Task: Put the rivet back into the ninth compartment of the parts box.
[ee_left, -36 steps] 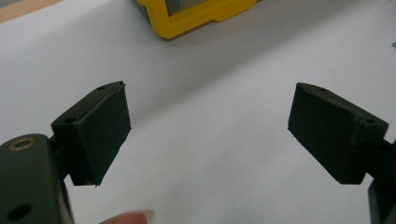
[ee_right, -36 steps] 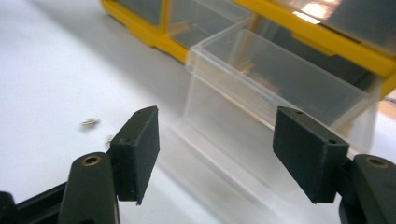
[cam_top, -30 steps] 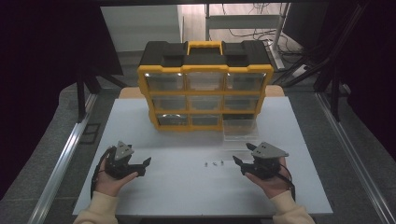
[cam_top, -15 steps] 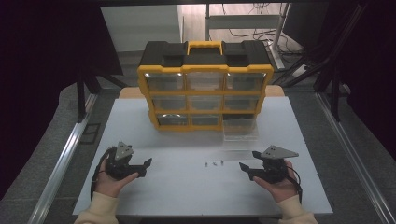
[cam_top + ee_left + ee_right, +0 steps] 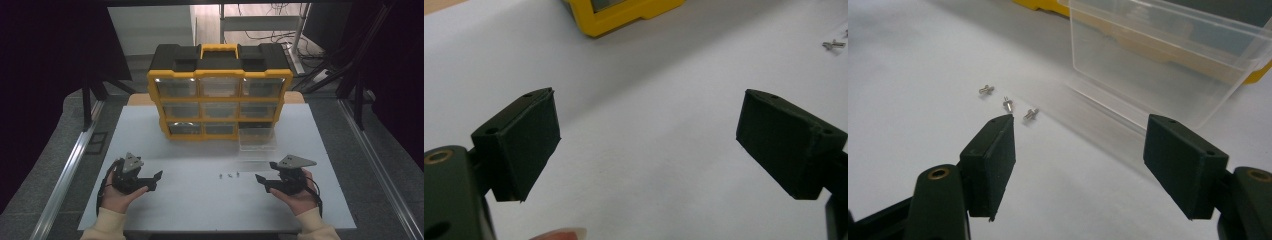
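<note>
While both hands rest low on the white table (image 5: 200, 200), each gripper sits w/ jaws wide apart & nothing between them. Left gripper (image 5: 155, 181) is at the near left, jaws pointing right across the table; its own view has two black pads (image 5: 524, 142) spread wide over bare tabletop, a yellow corner of the organizer (image 5: 624, 15) at top. Right gripper (image 5: 260, 181) is at the near right, jaws pointing left toward three small screws (image 5: 230, 175). Screws lie loose on the table, about midway btw the two grippers, nearer the right one, just ahead of its left pad in the right gripper view (image 5: 1008, 104); not touched by either gripper. Clear drawer (image 5: 256, 138) stands on the table pulled out in front of the organizer's (image 5: 220, 75) bottom-right slot, just beyond the screws; in the right gripper view it sits close behind them (image 5: 1158, 65). Organizer stands upright at the far middle of the table, yellow frame, black top.
</note>
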Motion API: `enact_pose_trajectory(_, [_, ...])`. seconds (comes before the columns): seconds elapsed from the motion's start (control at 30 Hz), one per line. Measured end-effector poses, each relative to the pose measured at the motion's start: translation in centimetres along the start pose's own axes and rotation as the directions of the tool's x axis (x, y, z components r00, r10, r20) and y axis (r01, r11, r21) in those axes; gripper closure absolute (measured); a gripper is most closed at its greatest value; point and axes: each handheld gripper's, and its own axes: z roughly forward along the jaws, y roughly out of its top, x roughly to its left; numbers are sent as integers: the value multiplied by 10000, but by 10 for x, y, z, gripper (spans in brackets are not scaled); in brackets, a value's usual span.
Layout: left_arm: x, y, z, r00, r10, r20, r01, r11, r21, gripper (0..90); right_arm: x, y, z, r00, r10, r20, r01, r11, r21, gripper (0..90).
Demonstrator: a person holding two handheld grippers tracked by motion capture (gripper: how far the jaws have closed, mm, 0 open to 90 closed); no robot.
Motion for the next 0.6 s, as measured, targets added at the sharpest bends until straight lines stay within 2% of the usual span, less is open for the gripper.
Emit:
enact_pose_trajectory(0.1, [-1,2,1,9999,87,99,-88,10000,9,109,2,0,-2,10000,-62,-11,62,10000,31,296])
enact_pose_trajectory(0.13, [-1,2,2,9994,-46,340,46,10000,4,108,2,0,-2,9999,-113,4,113,9999,111,296])
enact_pose_trajectory(0.17, [1,3,1,9948,-389,937,400,9992,-95,108,2,0,-2,9999,-113,4,113,9999,111,296])
enact_pose_trajectory(0.2, [1,4,0,9924,-535,1112,562,9982,-214,104,2,-1,-1,9999,-155,24,155,9997,199,296])
enact_pose_trajectory(0.27, [-1,5,-2,9952,-346,912,364,9992,-175,107,2,0,2,9996,-277,19,276,9990,353,297])
enact_pose_trajectory(0.33, [-1,5,-4,9938,-399,1041,426,9988,-231,107,2,1,4,9996,-269,-75,272,9989,381,297])
enact_pose_trajectory(0.47, [-1,4,-5,9951,-352,921,373,9991,-221,109,3,3,7,9990,-447,-71,451,9975,543,297])
enact_pose_trajectory(0.53, [-2,4,-6,9924,-439,1145,469,9986,-237,109,4,4,7,9989,-457,-76,461,9975,542,298])
enact_pose_trajectory(0.6, [-4,4,-8,9934,-355,1093,386,9989,-261,111,4,6,9,9986,-521,-118,527,9971,545,299])
